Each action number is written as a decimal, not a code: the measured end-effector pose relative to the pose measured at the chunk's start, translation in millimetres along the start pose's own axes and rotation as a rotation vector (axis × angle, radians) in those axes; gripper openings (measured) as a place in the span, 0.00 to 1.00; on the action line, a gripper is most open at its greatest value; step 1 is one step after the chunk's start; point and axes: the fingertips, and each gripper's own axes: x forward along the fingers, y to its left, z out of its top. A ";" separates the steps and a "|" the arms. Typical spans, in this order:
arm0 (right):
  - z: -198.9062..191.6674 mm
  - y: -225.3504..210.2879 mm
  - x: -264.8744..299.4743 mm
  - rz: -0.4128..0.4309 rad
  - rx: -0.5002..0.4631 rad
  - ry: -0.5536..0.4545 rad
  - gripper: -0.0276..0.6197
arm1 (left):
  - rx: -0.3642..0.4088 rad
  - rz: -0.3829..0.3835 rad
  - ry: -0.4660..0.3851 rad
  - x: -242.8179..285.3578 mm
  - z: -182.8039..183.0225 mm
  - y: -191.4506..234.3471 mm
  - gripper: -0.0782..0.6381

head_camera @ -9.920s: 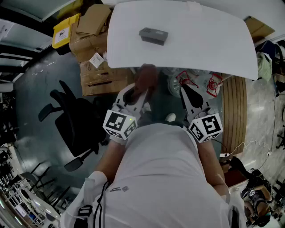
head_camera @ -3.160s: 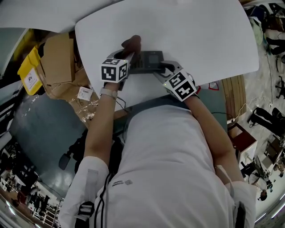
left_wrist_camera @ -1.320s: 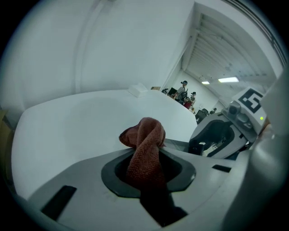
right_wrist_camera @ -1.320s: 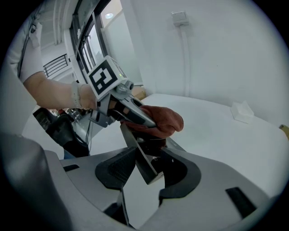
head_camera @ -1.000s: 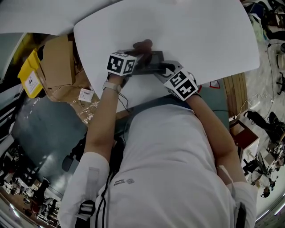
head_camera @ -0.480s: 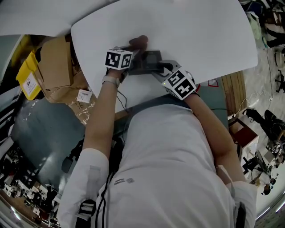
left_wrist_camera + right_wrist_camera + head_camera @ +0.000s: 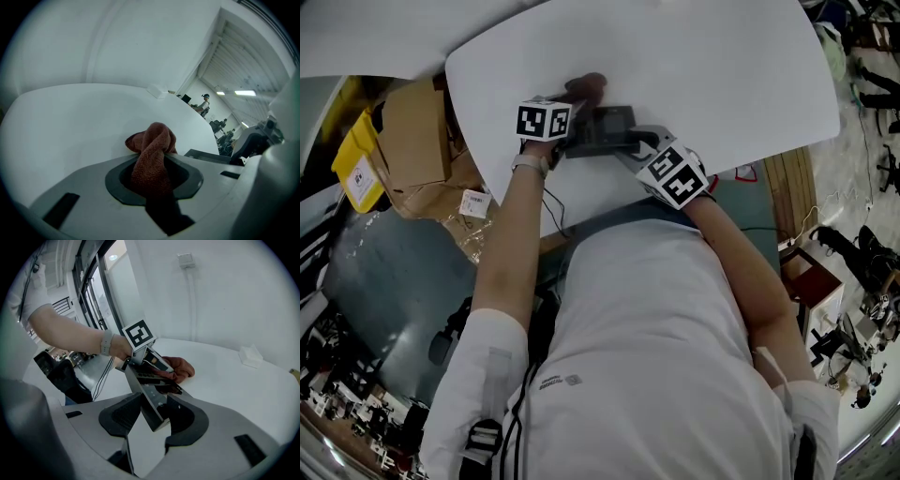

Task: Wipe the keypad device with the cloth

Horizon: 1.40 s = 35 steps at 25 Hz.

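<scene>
The white desk (image 7: pixel 722 75) carries the work near its front edge. The right gripper (image 7: pixel 152 417) has its jaws clenched on the near end of the dark keypad device (image 7: pixel 149 397), which is held tilted above the desk. The left gripper (image 7: pixel 154 177) has its jaws clamped on the reddish-brown cloth (image 7: pixel 151 150), bunched at the device's far end.

Both your arms reach forward, forearms bare, wrists close together. Your left gripper (image 7: pixel 153 174) has its jaws closed on the cloth (image 7: pixel 152 150); your right gripper (image 7: pixel 152 414), angled in toward it, clamps the near end of the keypad device (image 7: pixel 146 400).
</scene>
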 end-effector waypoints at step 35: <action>-6.9 -1.6 -14.8 -0.078 -0.083 -0.035 0.29 | 0.352 -0.038 0.139 -54.9 -15.8 -117.0 0.23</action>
